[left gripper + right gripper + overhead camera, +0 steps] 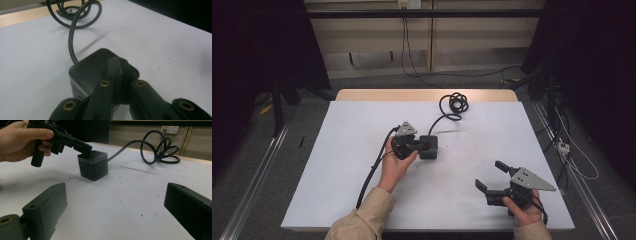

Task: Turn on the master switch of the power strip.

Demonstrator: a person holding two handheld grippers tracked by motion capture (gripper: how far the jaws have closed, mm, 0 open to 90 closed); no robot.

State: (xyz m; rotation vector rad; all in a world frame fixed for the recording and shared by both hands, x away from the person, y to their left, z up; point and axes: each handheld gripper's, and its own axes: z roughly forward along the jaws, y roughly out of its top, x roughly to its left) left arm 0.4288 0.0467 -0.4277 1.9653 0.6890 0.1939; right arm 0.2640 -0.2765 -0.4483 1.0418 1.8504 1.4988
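White sheeting covers the tabletop [362, 165], leaving a strip of pale wood [422, 95] bare along the far edge; grey floor and metal rails run down both sides, and a light wall with a socket plate stands beyond.

Near the middle of the sheet sits a small black cube-shaped power strip [429, 146] with sockets in its side faces. Its thick black cable [443, 116] leaves the far side and runs to a loose coil [457, 102] lying right at the far edge, partly over the wood strip.

The left gripper [427, 145], held in the person's left hand [396, 167], reaches in from the left with its tips resting on the top face of the cube. In the left gripper view the jaws are pressed together with no gap and nothing between them, their tips pushing down on the cube's top.

The right gripper [492, 175], in the right hand [524, 212], sits low near the front right corner of the sheet, close to the near edge and well apart from the cube. Its jaws are spread wide and hold nothing.

Bare sheet lies broad to the left of the cube and between the cube and the right gripper.
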